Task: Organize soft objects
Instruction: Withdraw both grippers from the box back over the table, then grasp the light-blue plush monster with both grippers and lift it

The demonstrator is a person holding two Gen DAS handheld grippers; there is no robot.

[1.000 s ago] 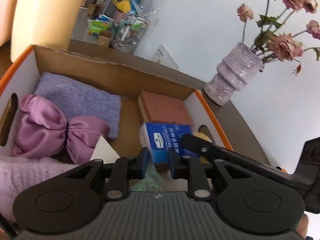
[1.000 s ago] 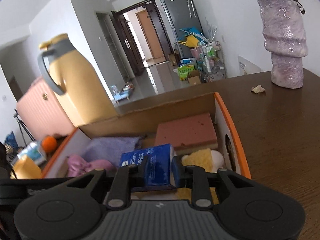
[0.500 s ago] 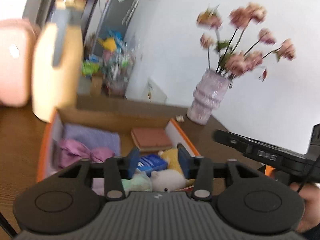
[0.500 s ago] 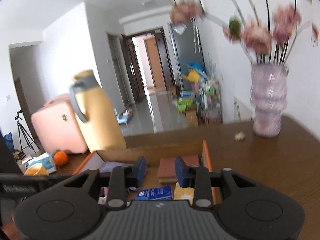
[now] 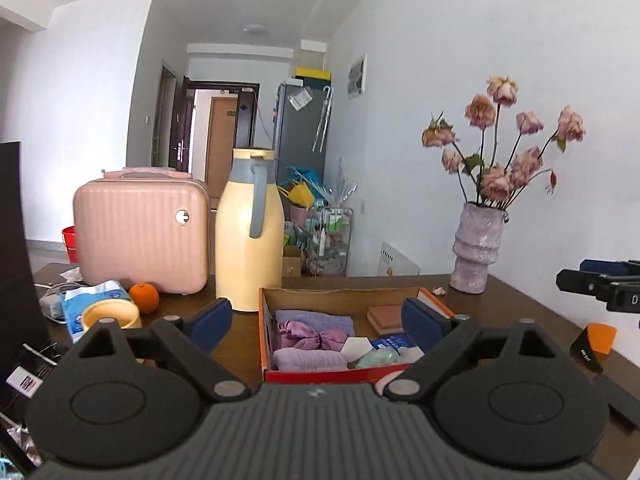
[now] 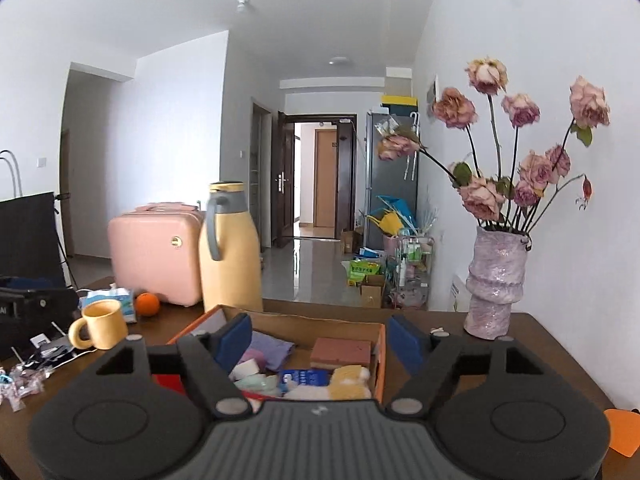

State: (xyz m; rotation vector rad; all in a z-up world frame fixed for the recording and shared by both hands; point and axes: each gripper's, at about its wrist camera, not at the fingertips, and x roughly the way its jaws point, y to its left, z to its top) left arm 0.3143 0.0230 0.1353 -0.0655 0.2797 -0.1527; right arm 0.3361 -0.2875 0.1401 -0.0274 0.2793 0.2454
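An orange-rimmed cardboard box (image 5: 344, 295) stands on the brown table and holds soft things: a folded lilac towel (image 5: 314, 317), a shiny purple bow-tied pouch (image 5: 310, 337), a pink knit piece (image 5: 308, 360), a terracotta sponge (image 5: 386, 316), a blue tissue pack (image 5: 394, 346) and a pale green item (image 5: 376, 359). The right wrist view shows the box (image 6: 380, 354) with a yellow plush (image 6: 350, 378) too. My left gripper (image 5: 318, 322) is open and empty, back from the box. My right gripper (image 6: 320, 338) is open and empty.
A yellow thermos jug (image 5: 249, 232), a pink case (image 5: 140, 236), an orange (image 5: 144, 298), a yellow mug (image 6: 98, 324) and a tissue pack (image 5: 88, 304) stand left of the box. A lilac vase of dried roses (image 5: 478, 252) stands at the back right.
Both grippers have opened wide and pulled up and back from the box. The blue tissue pack now lies in the box.
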